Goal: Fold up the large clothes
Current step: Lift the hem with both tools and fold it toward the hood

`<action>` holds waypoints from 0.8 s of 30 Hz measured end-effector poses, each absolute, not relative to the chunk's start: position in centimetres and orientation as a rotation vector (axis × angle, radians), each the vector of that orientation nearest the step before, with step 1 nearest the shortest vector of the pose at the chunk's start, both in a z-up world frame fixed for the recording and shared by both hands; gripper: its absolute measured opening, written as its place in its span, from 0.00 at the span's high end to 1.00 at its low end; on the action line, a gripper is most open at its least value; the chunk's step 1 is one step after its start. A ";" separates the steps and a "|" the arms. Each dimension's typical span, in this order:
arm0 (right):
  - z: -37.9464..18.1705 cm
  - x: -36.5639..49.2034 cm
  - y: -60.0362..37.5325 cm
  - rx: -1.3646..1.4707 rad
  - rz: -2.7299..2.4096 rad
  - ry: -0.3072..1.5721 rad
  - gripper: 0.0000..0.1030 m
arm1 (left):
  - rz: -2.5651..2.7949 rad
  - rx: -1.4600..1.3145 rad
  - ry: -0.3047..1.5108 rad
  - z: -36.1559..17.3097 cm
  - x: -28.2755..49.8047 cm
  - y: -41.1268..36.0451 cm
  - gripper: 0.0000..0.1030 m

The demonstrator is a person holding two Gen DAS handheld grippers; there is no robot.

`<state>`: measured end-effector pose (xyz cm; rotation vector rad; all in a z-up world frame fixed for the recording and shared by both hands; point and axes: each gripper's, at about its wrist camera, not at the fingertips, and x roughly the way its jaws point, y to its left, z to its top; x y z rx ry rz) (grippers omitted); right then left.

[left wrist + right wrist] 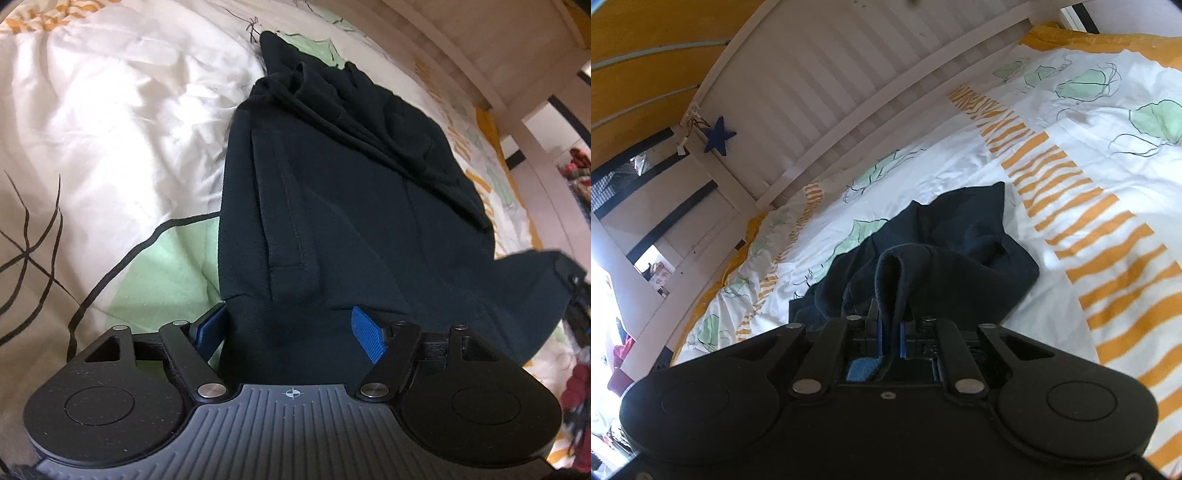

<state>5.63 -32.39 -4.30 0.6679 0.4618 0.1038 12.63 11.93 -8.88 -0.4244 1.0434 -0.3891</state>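
Note:
A dark navy garment (332,206) lies lengthwise on the bed, bunched into folds at its far end. In the left wrist view my left gripper (291,332) stands open over the near edge of the garment. The cloth lies between its blue pads (369,338), and they do not pinch it. In the right wrist view my right gripper (890,332) is shut on a raised fold of the same garment (960,236), and the cloth drapes away from it onto the bed. At the right edge of the left wrist view, a dark gripper part (576,291) holds up the garment's corner.
The bed's duvet (110,129) is white with green leaf shapes and orange stripes (1089,229). A white slatted bed frame (849,85) with a blue star (718,138) runs along the far side. Clothes and furniture show beyond the bed's edge (624,350).

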 end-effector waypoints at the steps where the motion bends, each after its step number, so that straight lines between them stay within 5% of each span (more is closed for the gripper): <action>1: -4.4 5.4 -32.3 0.665 0.099 0.461 0.85 | -0.388 -0.442 1.039 -8.9 12.6 12.1 0.49; 2: -4.6 5.0 -32.4 0.666 0.097 0.459 0.85 | -0.393 -0.462 1.033 -8.9 12.4 12.4 0.76; 4: -4.9 4.5 -32.5 0.677 0.092 0.455 0.85 | -0.416 -0.546 1.011 -9.1 12.3 13.3 0.85; 24: -2.3 8.1 -34.2 0.707 0.110 0.381 0.84 | -0.466 -0.735 0.618 0.7 19.2 13.8 0.87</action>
